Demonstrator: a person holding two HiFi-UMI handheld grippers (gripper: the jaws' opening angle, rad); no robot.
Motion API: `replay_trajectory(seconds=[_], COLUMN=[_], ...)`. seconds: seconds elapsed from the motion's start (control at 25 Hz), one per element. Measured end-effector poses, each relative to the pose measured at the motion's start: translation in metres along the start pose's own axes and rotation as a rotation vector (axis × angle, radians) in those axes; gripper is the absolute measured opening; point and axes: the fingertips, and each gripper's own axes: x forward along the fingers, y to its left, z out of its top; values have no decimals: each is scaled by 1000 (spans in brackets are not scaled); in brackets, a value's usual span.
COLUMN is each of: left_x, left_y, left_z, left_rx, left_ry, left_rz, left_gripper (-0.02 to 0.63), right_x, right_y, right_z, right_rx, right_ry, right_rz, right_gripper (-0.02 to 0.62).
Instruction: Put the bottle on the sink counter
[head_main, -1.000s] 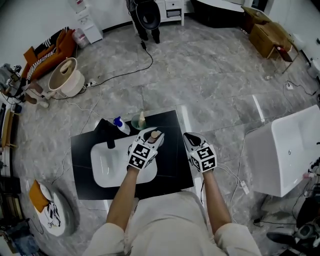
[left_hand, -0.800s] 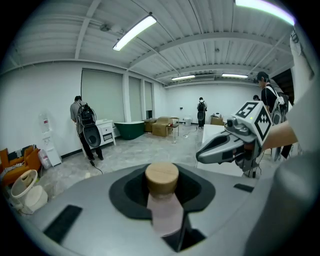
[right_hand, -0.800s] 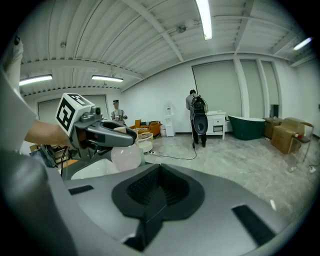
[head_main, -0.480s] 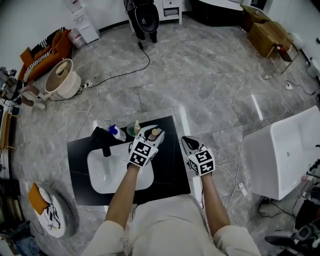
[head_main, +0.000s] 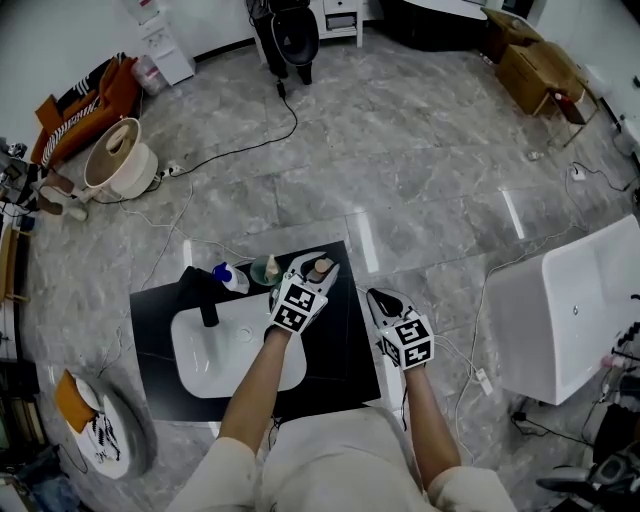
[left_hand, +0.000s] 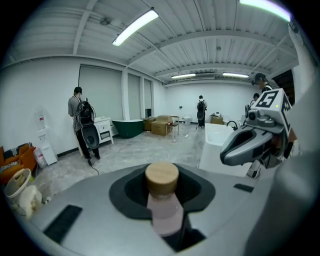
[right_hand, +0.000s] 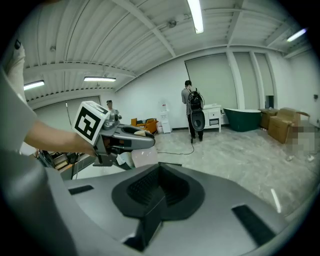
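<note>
The bottle (left_hand: 162, 205) has a pale pink body and a round light-wood cap. It stands upright, clamped in the fingers of the left gripper (head_main: 312, 272), over the back right part of the black sink counter (head_main: 345, 345), just right of its white basin (head_main: 215, 345). Whether it touches the counter cannot be told.

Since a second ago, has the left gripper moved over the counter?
Yes. The left gripper, shut on the bottle, has moved away from the basin toward the counter's far edge, now level with the cup.
</note>
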Motion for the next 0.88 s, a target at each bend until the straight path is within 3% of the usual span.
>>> replay_trajectory(seconds=[0.56,0.88], left_x=[34,39], left_y=[4,-3], left_z=[-40,-58], left_rx=[-65,-77], left_ry=[6,28], left_rz=[57,80], left_gripper=[109,109], right_x=[-26,-45], right_y=[-16,-9], right_z=[-43,-61], right_rx=[78,69], right_ry=[49,94], right_rz=[-72,-68], right_gripper=[5,5])
